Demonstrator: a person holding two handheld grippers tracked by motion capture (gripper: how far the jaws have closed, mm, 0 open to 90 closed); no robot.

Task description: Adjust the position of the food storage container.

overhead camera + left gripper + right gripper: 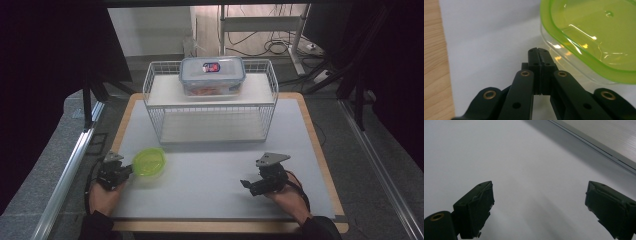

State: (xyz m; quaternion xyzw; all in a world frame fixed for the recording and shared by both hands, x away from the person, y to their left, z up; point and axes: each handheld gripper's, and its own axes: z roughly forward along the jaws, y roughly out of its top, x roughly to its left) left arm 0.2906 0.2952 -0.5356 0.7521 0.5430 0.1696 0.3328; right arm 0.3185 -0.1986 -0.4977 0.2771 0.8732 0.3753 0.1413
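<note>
Hands sit low in the high view: my left gripper [125, 171] at lower left has its jaws pressed together on nothing, tips just beside the round clear plastic tub with a lime-green lid [148, 162], which rests on the pale grey mat [210, 170]. My right gripper [248, 185] at lower right lies over bare mat, jaws spread wide. Farther up, mid-frame, a white wire shelf rack [210, 102] carries a clear rectangular blue-rimmed lidded box [212, 75] on its top tier.
</note>
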